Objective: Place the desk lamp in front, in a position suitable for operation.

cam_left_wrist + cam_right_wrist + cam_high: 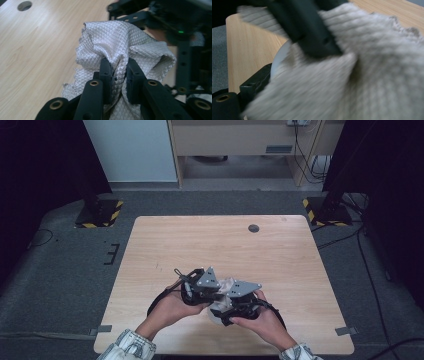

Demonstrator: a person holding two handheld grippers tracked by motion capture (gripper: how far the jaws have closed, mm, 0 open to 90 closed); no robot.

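Note:
A grey-white quilted cloth (228, 285) is bunched between the two hand-held grippers near the table's front middle. My left gripper (119, 72) is shut on a fold of this cloth (112, 37). In the high view the left gripper (218, 293) meets the right gripper (226, 312) over a white round plate (214, 315). In the right gripper view the cloth (374, 75) lies over the jaws. One black jaw shows at the lower left beside the plate's white rim (280, 57). The other jaw is hidden. A jaw of the left gripper crosses the top of that view.
The wooden table (200, 245) has a round cable hole (254, 228) at its far right. Grey tape tabs (104, 328) mark the front corners. Two stand bases with yellow-black stripes (100, 212) sit on the floor beyond the table.

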